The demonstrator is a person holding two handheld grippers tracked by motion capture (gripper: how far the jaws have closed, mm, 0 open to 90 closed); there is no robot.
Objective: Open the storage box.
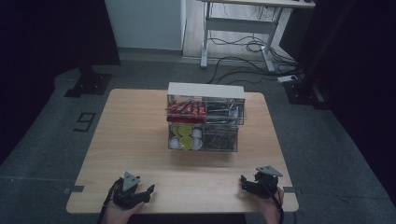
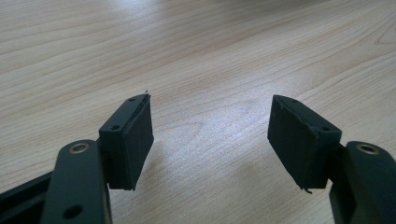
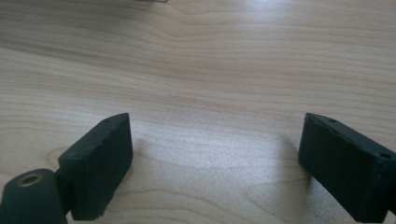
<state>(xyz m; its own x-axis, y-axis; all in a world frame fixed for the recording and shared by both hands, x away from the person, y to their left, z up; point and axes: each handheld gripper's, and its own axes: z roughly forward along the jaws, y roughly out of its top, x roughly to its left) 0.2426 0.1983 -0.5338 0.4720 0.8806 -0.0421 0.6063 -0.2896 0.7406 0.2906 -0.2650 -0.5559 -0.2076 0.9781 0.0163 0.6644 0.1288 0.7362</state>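
At the near edge of the light wooden desk (image 1: pixel 140 135), the left tongs (image 1: pixel 140 192) rest low over the bare wood at the left corner, held by a hand (image 1: pixel 122 213) entering from below. In the left gripper view the left tongs (image 2: pixel 210 135) stand released: 2 black padded jaws spread apart, nothing between them, wood grain visible in the gap. The right tongs (image 1: pixel 246 183) sit at the near right corner, grey three-cornered plate on top, cable trailing to the hand (image 1: pixel 271 210). In the right gripper view the right tongs (image 3: pixel 215 158) are likewise released, jaws wide apart over bare wood, gripping nothing.

Farther back, at the desk's middle, stands the clear plastic 2-tier organiser box (image 1: pixel 205 122) with a white top, well apart from both tongs. Its upper tier holds red sachets (image 1: pixel 187 109); its lower left compartment holds round yellow-green and white capsules (image 1: pixel 185 136). Contents of the right compartments are too dim to identify.

Beyond the desk, black cables (image 1: pixel 243 60) lie on the grey floor beneath a white-framed table (image 1: pixel 238 25).
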